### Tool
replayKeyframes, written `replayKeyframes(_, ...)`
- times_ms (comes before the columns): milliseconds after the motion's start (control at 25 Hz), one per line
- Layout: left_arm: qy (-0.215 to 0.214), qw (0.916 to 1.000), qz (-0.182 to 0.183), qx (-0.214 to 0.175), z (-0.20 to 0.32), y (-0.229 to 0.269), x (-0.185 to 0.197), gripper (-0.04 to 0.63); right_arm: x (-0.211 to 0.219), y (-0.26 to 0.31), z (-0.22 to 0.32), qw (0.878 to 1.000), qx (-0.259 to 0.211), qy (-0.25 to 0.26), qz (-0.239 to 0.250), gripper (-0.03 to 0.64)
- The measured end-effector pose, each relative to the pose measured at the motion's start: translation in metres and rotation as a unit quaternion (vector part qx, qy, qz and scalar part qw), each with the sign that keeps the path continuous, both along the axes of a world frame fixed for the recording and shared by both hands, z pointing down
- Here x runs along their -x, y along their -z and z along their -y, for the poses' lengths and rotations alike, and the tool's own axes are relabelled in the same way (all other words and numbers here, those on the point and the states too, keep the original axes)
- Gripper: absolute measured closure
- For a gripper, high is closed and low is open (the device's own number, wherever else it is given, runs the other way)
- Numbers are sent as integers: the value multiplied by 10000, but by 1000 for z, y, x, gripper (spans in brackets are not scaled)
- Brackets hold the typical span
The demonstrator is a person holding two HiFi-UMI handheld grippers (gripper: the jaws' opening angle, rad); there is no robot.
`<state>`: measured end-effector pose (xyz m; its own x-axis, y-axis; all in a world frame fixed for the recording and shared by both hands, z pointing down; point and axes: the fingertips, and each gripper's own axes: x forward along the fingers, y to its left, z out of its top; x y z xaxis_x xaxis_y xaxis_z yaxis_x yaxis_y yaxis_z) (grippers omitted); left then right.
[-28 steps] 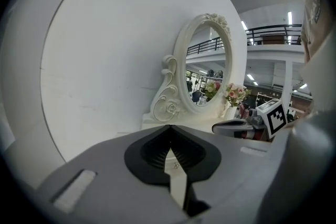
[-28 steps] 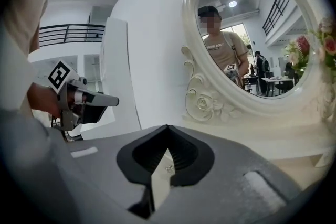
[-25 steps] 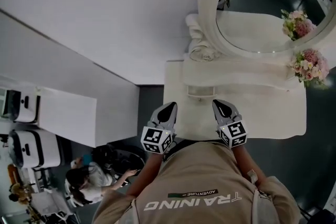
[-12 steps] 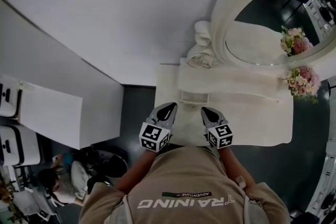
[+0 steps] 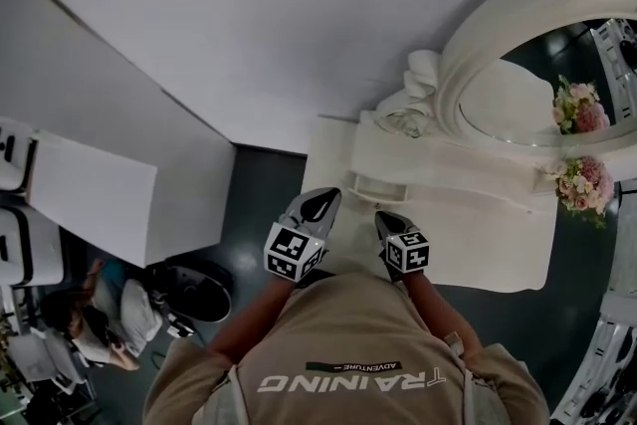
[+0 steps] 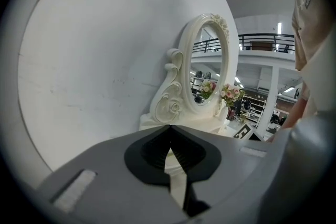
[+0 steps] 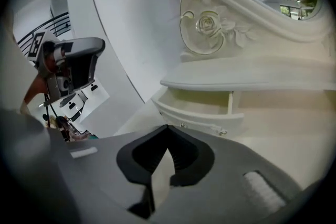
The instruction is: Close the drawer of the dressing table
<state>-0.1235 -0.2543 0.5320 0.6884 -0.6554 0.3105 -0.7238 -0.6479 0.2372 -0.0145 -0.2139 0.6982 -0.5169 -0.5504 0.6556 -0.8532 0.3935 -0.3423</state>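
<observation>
The white dressing table [image 5: 498, 244] stands against the wall with an oval mirror [image 5: 518, 100] on top. Its small drawer [image 5: 376, 186] under the raised shelf is pulled out; in the right gripper view the drawer [image 7: 202, 113] shows an empty inside and two small knobs on its front. My right gripper [image 5: 386, 219] hovers just in front of the drawer, jaws shut on nothing [image 7: 167, 127]. My left gripper [image 5: 320, 200] is held beside it over the table's left edge, also shut and empty [image 6: 169, 127], pointing at the mirror frame [image 6: 181, 86].
Pink flowers [image 5: 582, 184] sit at the table's right end. A white wall [image 5: 249, 15] runs behind. A white partition [image 5: 90, 199] and a seated person [image 5: 95, 314] are at the left, over dark floor [image 5: 254, 204].
My right gripper has moved left, closer to the left gripper and in line with the open drawer. The head view has swung, shifting the table and mirror to the right.
</observation>
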Motion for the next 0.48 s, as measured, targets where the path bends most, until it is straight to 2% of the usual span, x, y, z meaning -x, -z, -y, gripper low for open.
replayKeyframes(320, 132, 9997, -24, 214, 3, -9, 13, 577, 1, -30, 4, 9978, 623, -183, 114, 614)
replayKeyframes(480, 193, 9995, -37, 264, 10, -12, 18, 577, -2, -36, 6, 9961, 775, -368, 211, 614)
